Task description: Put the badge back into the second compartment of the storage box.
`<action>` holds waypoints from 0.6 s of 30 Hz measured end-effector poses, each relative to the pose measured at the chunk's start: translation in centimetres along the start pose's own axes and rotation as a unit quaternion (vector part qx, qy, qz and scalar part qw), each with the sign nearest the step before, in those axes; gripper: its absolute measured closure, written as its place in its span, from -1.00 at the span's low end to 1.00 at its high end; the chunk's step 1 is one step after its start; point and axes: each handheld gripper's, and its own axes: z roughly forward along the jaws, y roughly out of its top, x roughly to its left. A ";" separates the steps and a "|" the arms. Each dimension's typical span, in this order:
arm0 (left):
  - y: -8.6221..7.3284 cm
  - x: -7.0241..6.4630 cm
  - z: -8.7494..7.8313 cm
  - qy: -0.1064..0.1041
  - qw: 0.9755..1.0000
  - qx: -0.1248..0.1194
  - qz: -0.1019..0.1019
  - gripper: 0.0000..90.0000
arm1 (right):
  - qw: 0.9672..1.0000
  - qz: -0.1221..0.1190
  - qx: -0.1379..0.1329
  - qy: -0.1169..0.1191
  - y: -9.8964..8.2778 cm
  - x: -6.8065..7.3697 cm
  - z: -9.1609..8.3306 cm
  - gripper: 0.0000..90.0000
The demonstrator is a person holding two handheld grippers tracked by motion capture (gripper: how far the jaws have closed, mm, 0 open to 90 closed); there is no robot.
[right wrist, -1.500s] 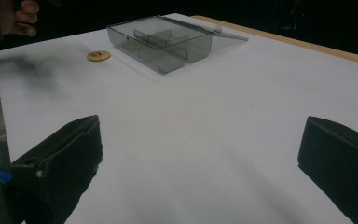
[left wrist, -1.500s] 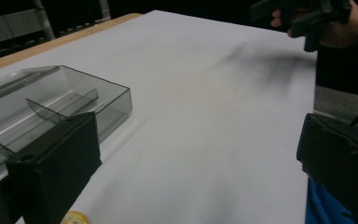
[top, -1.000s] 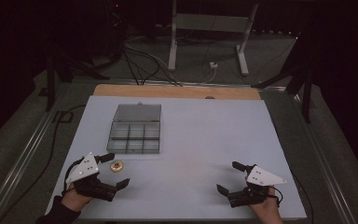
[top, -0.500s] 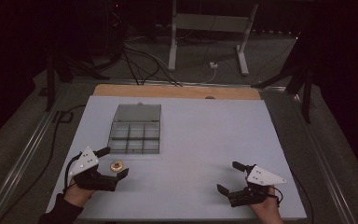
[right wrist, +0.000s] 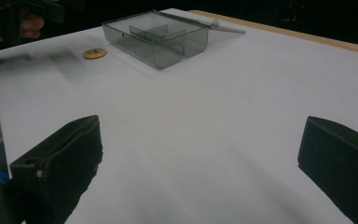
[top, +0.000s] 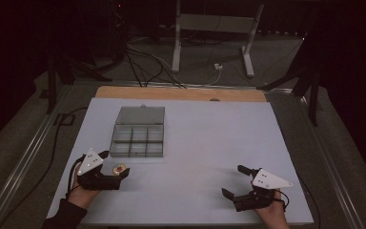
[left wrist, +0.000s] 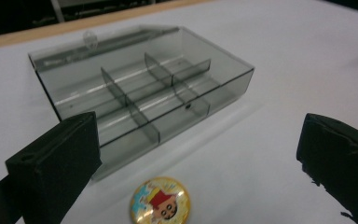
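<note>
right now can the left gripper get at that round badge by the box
Probably yes. The left gripper has its jaws wide open, with the round badge lying flat on the table between them. Nothing sits between; the clear compartment box stands apart, farther on.

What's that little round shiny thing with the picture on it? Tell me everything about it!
The badge is a small round disc with a glossy, domed gold face showing a cartoon figure in red. It lies flat, face up, on the white table, just in front of the clear box without touching it. The left gripper has its open jaws on either side of it, apparently not gripping yet.
</note>
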 end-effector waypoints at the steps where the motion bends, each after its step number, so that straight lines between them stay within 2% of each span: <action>1: -0.1 0.0 0.1 0.004 1.000 0.005 -0.001 -0.99 | 1.000 0.000 0.000 0.000 0.0 0.0 0.0 -1.00; 2: -0.3 0.1 0.4 0.009 1.000 0.018 -0.005 -0.99 | 1.000 -0.001 0.001 0.000 0.0 0.0 0.0 -1.00; 3: -0.3 0.1 0.4 0.009 1.000 0.018 -0.005 -0.99 | 1.000 -0.001 0.001 0.000 0.0 0.0 0.0 -1.00; 7: -0.5 0.2 0.9 0.010 0.999 0.048 -0.015 -0.99 | 1.000 -0.002 0.003 -0.001 0.0 0.1 0.0 -1.00; 8: -0.6 0.2 1.1 0.009 0.998 0.059 -0.028 -0.99 | 1.000 -0.001 0.003 -0.001 0.0 0.0 0.0 -1.00; 9: -0.6 0.2 1.1 0.009 0.998 0.059 -0.028 -0.99 | 1.000 0.001 0.002 0.000 0.0 0.0 0.0 -1.00; 10: -0.7 0.3 1.3 0.017 0.997 0.071 -0.039 -0.99 | 1.000 0.002 0.002 0.000 0.0 0.0 0.0 -1.00; 15: -0.9 0.2 1.7 0.026 0.995 0.089 -0.041 -0.99 | 1.000 0.004 0.002 0.001 0.0 -0.1 0.0 -1.00; 18: -1.0 0.3 1.9 0.032 0.993 0.106 -0.046 -0.99 | 1.000 0.002 0.003 0.001 0.0 0.0 0.0 -1.00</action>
